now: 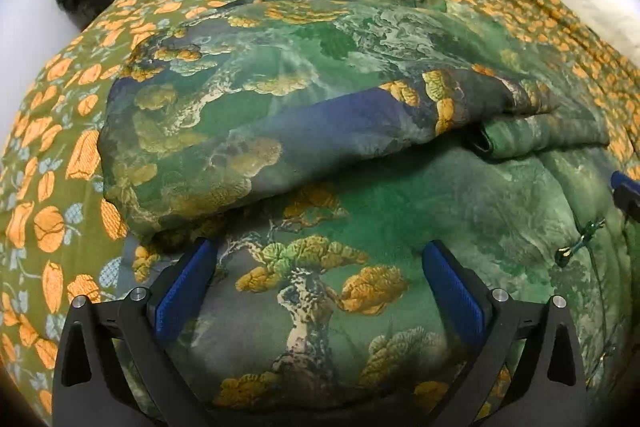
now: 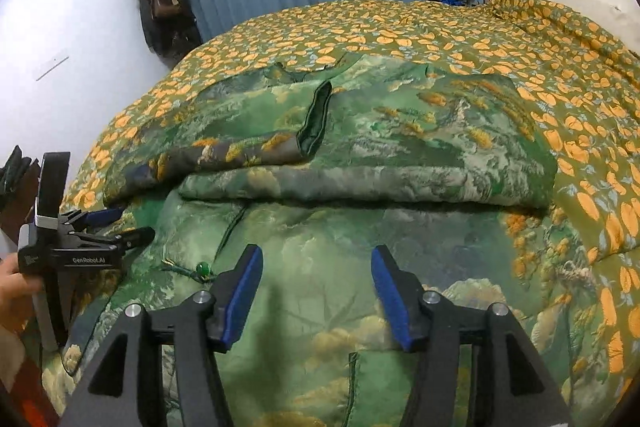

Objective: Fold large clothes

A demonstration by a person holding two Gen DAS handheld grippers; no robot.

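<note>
My left gripper (image 1: 320, 291) and right gripper (image 2: 316, 291) hover with jaws apart, empty. The robe (image 2: 360, 147) lies on the bed (image 2: 560, 67), top folded ahead of both. Next, I reckon: grab the near hem below, fold forward.

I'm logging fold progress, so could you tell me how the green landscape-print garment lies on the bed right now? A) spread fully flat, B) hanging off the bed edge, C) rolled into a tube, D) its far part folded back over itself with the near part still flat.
D: the garment has its far part doubled back in a thick layer, while both open grippers, left and right, hover over the flat near part.
</note>
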